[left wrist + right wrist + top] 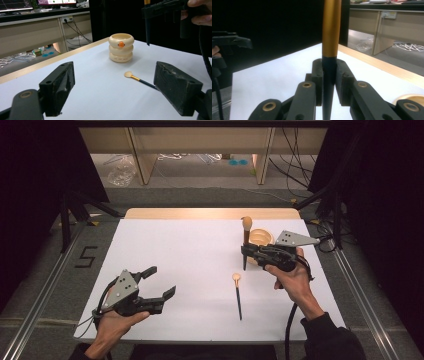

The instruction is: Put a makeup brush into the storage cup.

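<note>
My right gripper (245, 251) is shut on the dark handle of a large makeup brush (246, 224). The brush stands upright, tan head up, just left of a cream ringed holder (262, 238). In the right gripper view the jaws clamp the handle (329, 75) below its gold ferrule. A small brush (238, 296) with a pale head lies flat on the white mat in front of the holder. My left gripper (162, 280) hovers at the near left, open and empty. In its own view the left gripper (115, 77) frames the holder (121, 47) and the small brush (136, 78).
The white mat (190, 260) covers a wooden table whose far edge (210, 213) shows. Dark stands and cables flank the table. Desks and a plastic bag (121, 171) lie on the floor beyond.
</note>
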